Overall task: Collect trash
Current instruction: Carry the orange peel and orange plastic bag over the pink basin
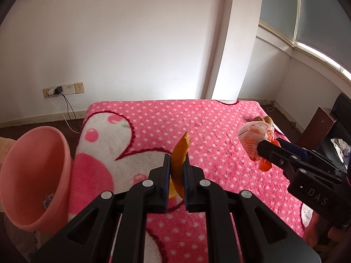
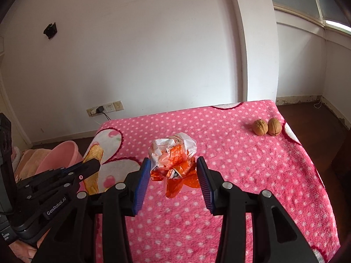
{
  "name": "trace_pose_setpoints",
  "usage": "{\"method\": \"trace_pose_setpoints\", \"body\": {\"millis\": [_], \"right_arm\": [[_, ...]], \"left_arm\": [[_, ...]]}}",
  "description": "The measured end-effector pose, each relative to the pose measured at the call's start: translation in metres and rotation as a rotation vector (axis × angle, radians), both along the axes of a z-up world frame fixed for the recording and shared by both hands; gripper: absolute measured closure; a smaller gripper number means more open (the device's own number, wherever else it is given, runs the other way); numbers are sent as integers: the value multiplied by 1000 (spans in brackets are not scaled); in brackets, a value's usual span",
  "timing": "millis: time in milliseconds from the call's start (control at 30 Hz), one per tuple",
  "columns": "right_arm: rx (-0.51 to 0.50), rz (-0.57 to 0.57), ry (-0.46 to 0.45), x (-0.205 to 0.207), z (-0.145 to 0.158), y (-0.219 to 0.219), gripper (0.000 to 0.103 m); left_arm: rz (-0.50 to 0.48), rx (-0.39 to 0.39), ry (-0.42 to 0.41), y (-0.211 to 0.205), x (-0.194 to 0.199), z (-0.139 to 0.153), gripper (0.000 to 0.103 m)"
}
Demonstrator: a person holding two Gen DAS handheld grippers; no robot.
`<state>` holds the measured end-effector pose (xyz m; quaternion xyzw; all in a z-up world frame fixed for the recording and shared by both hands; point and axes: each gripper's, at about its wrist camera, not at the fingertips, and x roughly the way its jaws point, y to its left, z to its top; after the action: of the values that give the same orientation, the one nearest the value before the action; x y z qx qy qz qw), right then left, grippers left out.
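My left gripper (image 1: 177,166) is shut on a curved yellow-orange peel (image 1: 179,151), which stands upright between the blue pads above the pink dotted blanket (image 1: 153,120). In the right wrist view the same gripper (image 2: 93,166) and peel (image 2: 94,153) show at the left. My right gripper (image 2: 173,168) is shut on a crumpled orange-and-white wrapper (image 2: 173,155), held off the blanket (image 2: 252,175); an orange tail hangs below it. From the left wrist view that gripper (image 1: 266,151) and wrapper (image 1: 252,138) are at the right. A pink bucket (image 1: 33,175) stands left of the table, open toward me.
Two walnuts (image 2: 260,127) (image 2: 274,126) lie side by side near the blanket's far right corner. The pink bucket (image 2: 59,155) sits low beside the table's left edge. A wall socket with a plugged cable (image 1: 58,90) is behind it. A dark chair (image 1: 337,118) stands at the right.
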<state>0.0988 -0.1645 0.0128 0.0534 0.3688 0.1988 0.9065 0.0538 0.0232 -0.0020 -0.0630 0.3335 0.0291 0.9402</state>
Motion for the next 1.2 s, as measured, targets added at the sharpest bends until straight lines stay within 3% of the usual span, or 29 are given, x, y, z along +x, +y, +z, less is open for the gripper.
{"method": "trace_pose_setpoints", "body": {"millis": [667, 1200], "right_arm": [[33, 264, -16, -42, 8, 127, 60], [31, 428, -16, -55, 9, 201, 60]], "left_arm": [[229, -6, -40, 94, -73, 6, 93], [398, 7, -42, 152, -102, 3, 93]]}}
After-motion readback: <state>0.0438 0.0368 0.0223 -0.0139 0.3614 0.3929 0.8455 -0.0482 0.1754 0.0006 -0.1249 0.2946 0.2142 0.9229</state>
